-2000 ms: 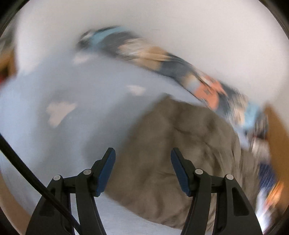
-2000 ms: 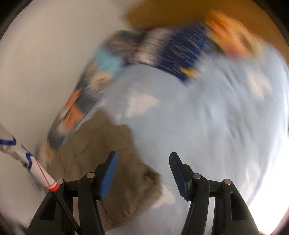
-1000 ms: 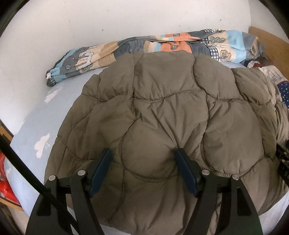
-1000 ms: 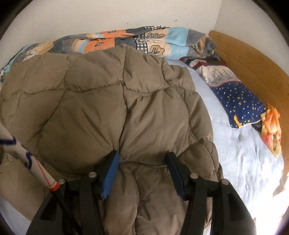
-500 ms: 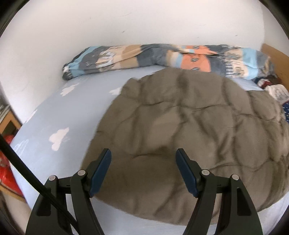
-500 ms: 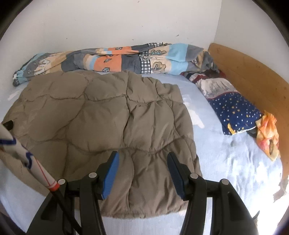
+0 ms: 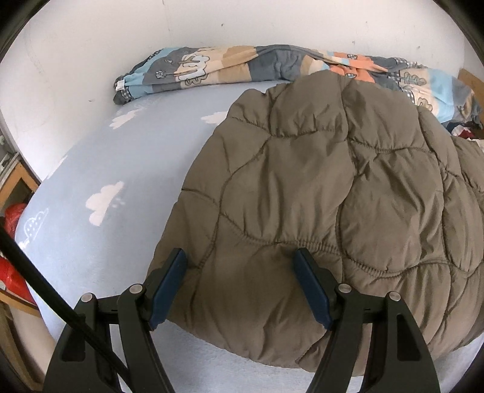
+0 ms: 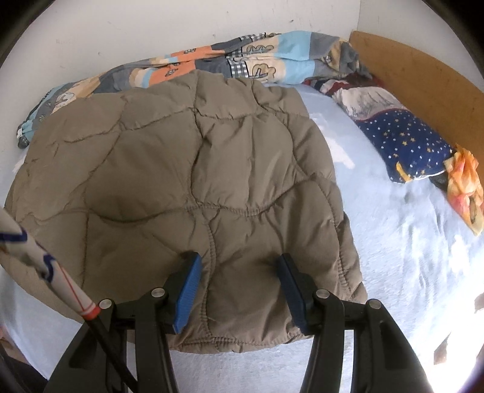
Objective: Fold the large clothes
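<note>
While I watched both wrist feeds, the brown quilted jacket (image 7: 348, 187) lay spread flat on the bed (image 7: 99, 169), over the pale blue sheet with its white cloud print. My left tool (image 7: 242, 287) hung over the jacket's near left corner with its jaws standing apart; the blue pads (image 7: 168, 284) looked to sit above the fabric rather than pressing it, so I read that tool as open and holding nothing. A black cable (image 7: 45, 296) crossed the lower left of that view.

From the right side, the same jacket (image 8: 181, 169) filled the middle of the view, its near right corner under my right tool (image 8: 239, 290). Those jaws were closing, with the padded hem showing between them, yet the blue pads (image 8: 187, 290) did not seem to pinch the cloth. I could not tell for certain whether the tips brushed the surface.

Along the white wall (image 8: 151, 27) ran a rolled patterned blanket (image 8: 211, 63) in orange, grey and light blue, touching the jacket's far edge. To the right, a navy pillow (image 8: 405, 148) with stars lay against the wooden bed frame (image 8: 423, 75), and an orange cloth (image 8: 462, 187) sat just beside it. At the left feed's edge I saw something red (image 7: 12, 217) below the bed.
</note>
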`<state>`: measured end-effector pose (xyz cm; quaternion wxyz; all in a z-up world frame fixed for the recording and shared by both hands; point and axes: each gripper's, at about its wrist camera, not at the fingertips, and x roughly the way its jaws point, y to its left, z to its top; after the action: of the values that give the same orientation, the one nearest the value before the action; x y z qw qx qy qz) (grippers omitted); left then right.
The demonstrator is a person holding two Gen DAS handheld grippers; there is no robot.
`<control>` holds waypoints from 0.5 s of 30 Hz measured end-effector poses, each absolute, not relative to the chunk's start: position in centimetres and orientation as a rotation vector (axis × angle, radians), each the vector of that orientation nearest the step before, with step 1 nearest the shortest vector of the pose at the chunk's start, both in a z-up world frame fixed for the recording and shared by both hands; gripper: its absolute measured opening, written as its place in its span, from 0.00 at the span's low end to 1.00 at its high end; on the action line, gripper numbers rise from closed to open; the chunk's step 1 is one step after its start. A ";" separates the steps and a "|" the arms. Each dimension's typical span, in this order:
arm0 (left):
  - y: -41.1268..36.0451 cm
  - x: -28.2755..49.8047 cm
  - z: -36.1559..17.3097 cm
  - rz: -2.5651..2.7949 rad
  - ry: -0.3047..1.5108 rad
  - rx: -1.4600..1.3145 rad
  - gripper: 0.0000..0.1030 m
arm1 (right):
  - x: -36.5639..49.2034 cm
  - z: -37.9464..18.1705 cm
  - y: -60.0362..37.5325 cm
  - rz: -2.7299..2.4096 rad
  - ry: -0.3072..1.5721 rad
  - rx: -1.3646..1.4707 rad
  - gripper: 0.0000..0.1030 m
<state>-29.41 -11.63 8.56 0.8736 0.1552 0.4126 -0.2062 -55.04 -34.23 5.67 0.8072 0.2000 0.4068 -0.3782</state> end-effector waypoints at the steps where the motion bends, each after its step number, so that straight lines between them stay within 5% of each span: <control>1: -11.6 -29.3 8.5 -0.431 0.864 0.323 0.72 | -55.0 5.5 -34.3 -0.807 0.874 0.431 0.55; 15: -11.4 -29.3 9.4 -0.439 0.852 0.280 0.72 | -55.1 5.2 -34.6 -0.807 0.884 0.442 0.55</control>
<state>-29.28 -11.41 9.38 0.8780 0.1343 0.4085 -0.2103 -55.05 -34.65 5.24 0.8032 0.2063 0.4128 -0.3767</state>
